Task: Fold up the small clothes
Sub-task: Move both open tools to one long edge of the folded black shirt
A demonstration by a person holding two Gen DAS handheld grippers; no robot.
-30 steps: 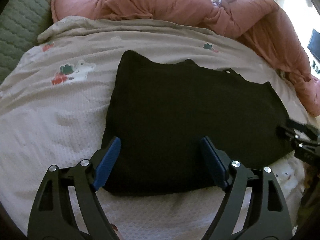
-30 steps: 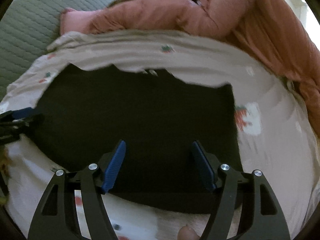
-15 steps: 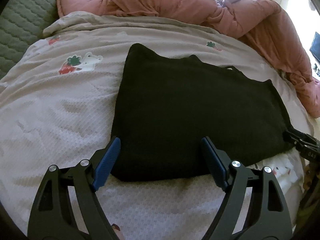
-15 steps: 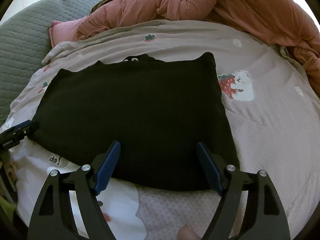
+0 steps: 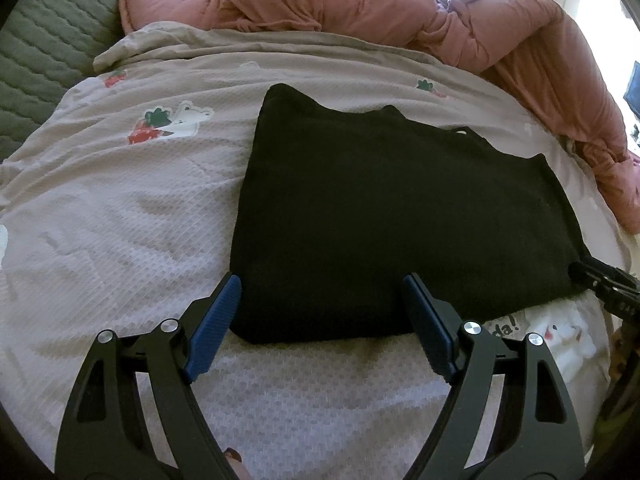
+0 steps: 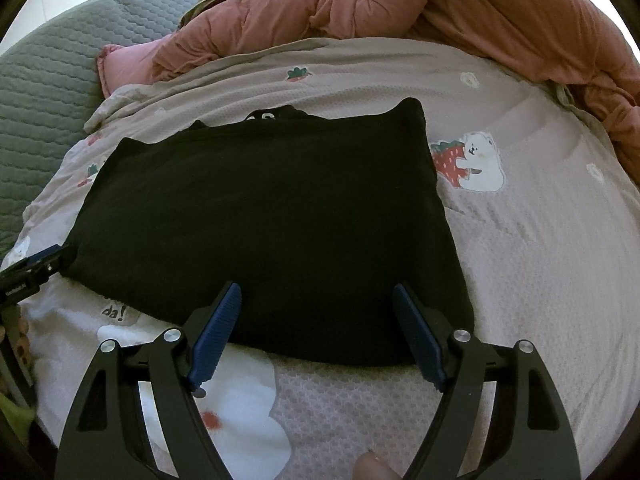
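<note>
A black garment point(image 5: 400, 216), folded into a flat rectangle, lies on a bed covered by a pale textured sheet point(image 5: 120, 220) printed with strawberries and white bears.

From the left wrist view, the left tongs point(image 5: 322, 284) are spread wide, their blue pads hanging over the garment's near left corner and pinching nothing. The garment stretches ahead and to the right of them. At the far right of this view, the tip of the right tongs point(image 5: 600, 280) sits at the garment's near right corner.

From the right wrist view, the right tongs point(image 6: 316, 292) are also spread wide with nothing pinched, poised over the garment's point(image 6: 272, 208) near edge toward its right corner. The left tongs point(image 6: 36, 266) appear at the left, at the garment's near left corner.

Beyond the garment, a crumpled pink duvet point(image 5: 400, 12) is heaped along the far side of the bed, with a grey-green quilted cover point(image 6: 44, 80) off to the left.
</note>
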